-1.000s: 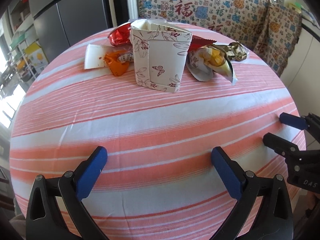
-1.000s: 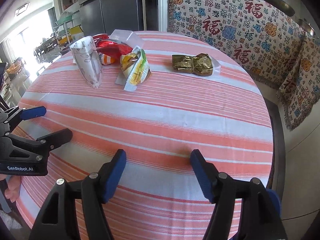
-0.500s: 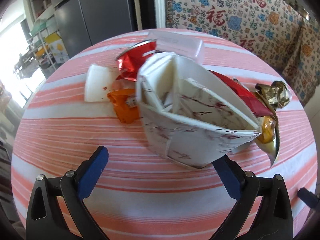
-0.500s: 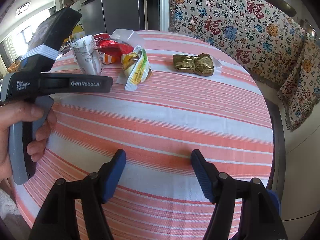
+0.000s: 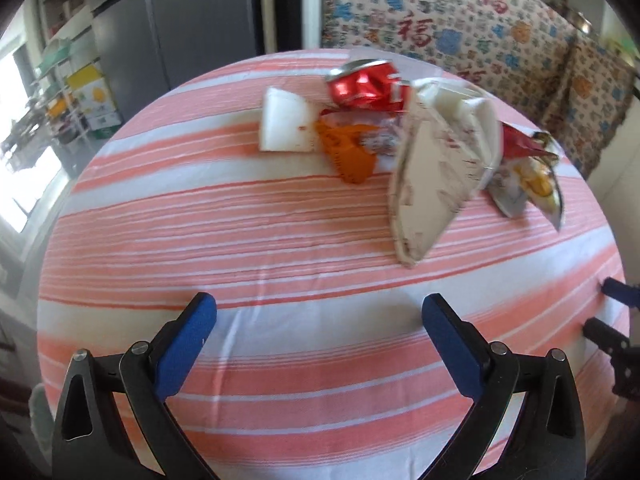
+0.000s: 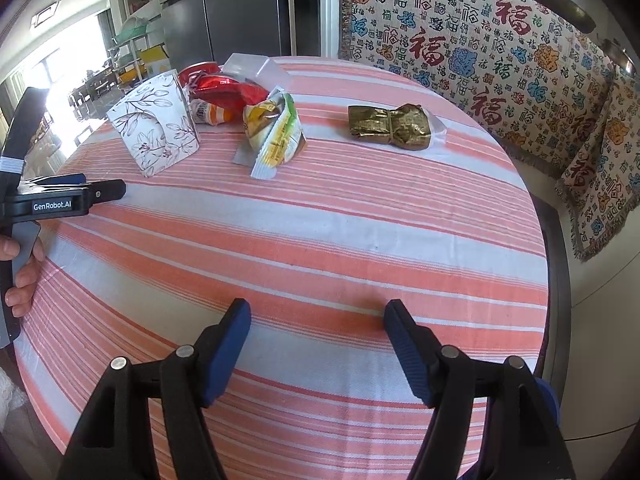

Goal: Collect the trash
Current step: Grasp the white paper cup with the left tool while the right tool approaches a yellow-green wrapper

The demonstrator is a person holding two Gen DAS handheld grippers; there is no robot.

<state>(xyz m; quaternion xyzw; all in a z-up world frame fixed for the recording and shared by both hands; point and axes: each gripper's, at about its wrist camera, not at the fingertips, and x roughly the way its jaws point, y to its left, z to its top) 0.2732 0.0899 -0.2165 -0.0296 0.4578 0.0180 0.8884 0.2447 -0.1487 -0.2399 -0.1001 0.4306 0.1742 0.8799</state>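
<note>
A white floral paper bag [image 5: 436,184] stands open on the round striped table [image 5: 280,240], also in the right wrist view [image 6: 156,132]. Around it lie a crushed red can [image 5: 364,86], an orange wrapper [image 5: 348,152], a white napkin [image 5: 284,124], a yellow snack packet [image 6: 276,136] and a gold foil wrapper [image 6: 390,126]. My left gripper [image 5: 320,320] is open and empty, short of the bag. My right gripper [image 6: 318,324] is open and empty near the table's front edge.
A clear plastic box [image 6: 250,66] lies behind the can. A patterned fabric-covered bench [image 6: 480,60] runs behind and right of the table. A grey refrigerator [image 6: 240,8] stands at the back. The right gripper's tips [image 5: 612,312] show at the left view's right edge.
The left gripper went forward close over the bag, then drew back and to the left. The bag now stands turned. The right gripper has not moved.
</note>
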